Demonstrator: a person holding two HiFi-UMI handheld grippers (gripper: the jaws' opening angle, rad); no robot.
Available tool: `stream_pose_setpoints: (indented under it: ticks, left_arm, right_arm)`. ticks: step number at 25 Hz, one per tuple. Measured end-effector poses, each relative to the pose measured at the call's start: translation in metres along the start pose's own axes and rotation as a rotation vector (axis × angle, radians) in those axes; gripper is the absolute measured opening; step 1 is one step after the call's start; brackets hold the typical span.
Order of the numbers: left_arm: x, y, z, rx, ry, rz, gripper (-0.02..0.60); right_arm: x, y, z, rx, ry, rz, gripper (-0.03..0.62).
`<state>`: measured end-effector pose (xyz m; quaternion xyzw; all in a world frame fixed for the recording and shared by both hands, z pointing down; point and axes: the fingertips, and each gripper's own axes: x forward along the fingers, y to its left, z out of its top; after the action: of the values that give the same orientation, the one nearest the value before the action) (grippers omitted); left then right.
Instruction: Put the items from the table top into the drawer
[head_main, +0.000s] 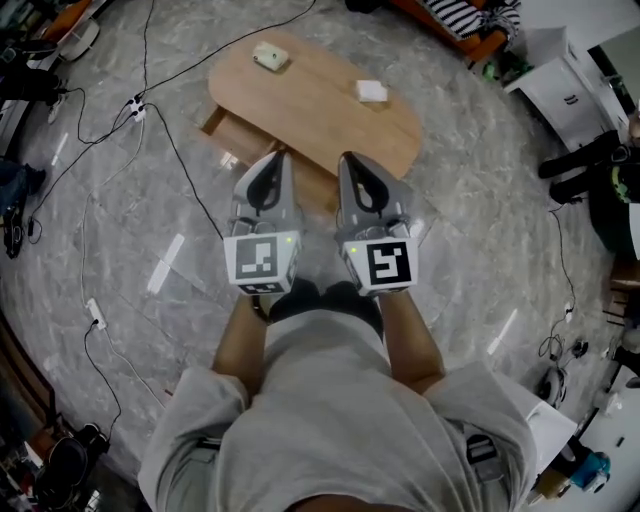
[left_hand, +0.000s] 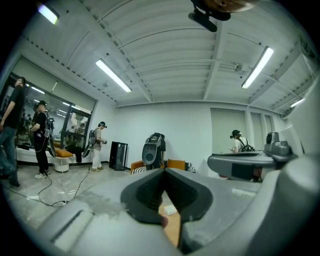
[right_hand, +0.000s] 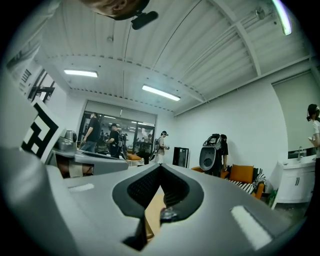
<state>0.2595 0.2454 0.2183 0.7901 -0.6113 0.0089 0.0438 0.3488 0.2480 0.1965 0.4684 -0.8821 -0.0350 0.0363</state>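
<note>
The worktop (head_main: 320, 110) is light-brown wood; the floor (head_main: 130, 230) is grey and marbled. The left tool (head_main: 275, 157) and right tool (head_main: 348, 160) are grey with black-and-white square markers. On the wood are a cream object (head_main: 268, 57) and a white object (head_main: 371, 91).

bare floor (head_main: 470, 230) before table (head_main: 320, 100), cables (head_main: 160, 110) left

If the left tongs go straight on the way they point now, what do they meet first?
Likely nothing near: the left tongs point level over the table; depth is unclear.
</note>
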Motion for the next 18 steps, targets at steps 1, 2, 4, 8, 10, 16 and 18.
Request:
stream_pose_setpoints:
  ticks: [1, 2, 4, 8, 10, 16, 18]
  left_arm:
    - [0.003, 0.01, 0.0, -0.005, 0.002, 0.008, 0.02]
    - [0.007, 0.018, 0.001, -0.01, 0.004, 0.015, 0.02]
    - [0.014, 0.033, 0.002, -0.022, 0.004, 0.032, 0.02]
    - [0.035, 0.075, -0.001, -0.052, 0.0, 0.077, 0.02]
    - [0.049, 0.102, -0.003, -0.063, 0.002, 0.115, 0.02]
    - [0.095, 0.165, 0.004, -0.008, 0.034, 0.207, 0.02]
    - [0.105, 0.187, 0.014, 0.02, 0.034, 0.243, 0.02]
  right_arm:
    - [0.011, 0.004, 0.0, 0.0, 0.006, 0.011, 0.008]
    - [0.022, 0.008, 0.001, 0.002, 0.01, 0.023, 0.006]
    - [0.042, 0.014, 0.001, 0.005, 0.016, 0.049, 0.008]
    - [0.09, 0.026, -0.004, 0.011, 0.024, 0.103, 0.006]
    - [0.117, 0.03, -0.012, 0.02, 0.034, 0.136, 0.006]
    - [0.216, 0.027, -0.014, 0.071, -0.017, 0.223, 0.006]
    - [0.25, 0.028, -0.002, 0.085, -0.054, 0.254, 0.006]
